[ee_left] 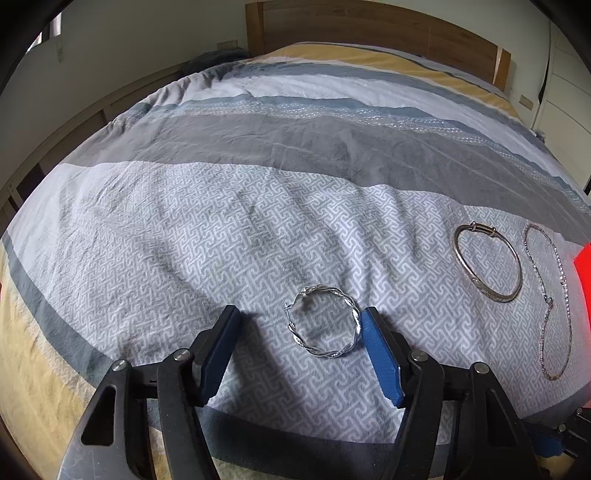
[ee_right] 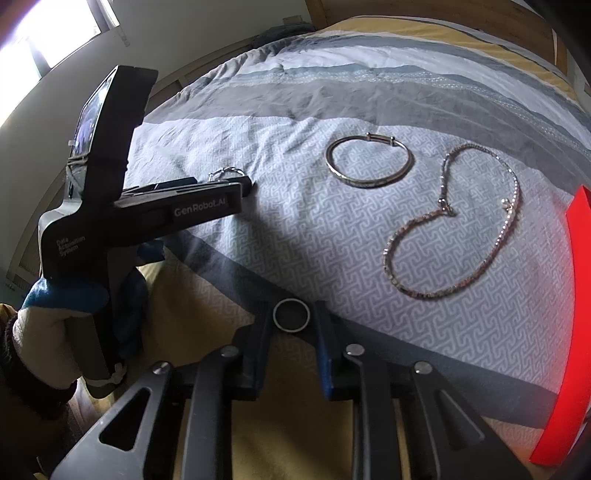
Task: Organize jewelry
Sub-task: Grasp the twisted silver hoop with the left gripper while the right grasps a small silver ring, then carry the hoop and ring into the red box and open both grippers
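Observation:
A twisted silver hoop (ee_left: 325, 321) lies on the patterned bedspread between the fingers of my open left gripper (ee_left: 299, 325), close to the right finger. It peeks out behind the left gripper in the right wrist view (ee_right: 226, 172). My right gripper (ee_right: 291, 317) is shut on a small plain silver ring (ee_right: 291, 316), held above the bed's near edge. A gold-toned bangle (ee_left: 487, 258) (ee_right: 368, 160) and a thin chain necklace (ee_left: 550, 302) (ee_right: 461, 225) lie on the bedspread to the right.
The striped bedspread (ee_left: 258, 155) covers a bed with a wooden headboard (ee_left: 369, 33). A red object (ee_right: 569, 332) (ee_left: 583, 266) sits at the right edge. A gloved hand (ee_right: 55, 325) holds the left gripper body.

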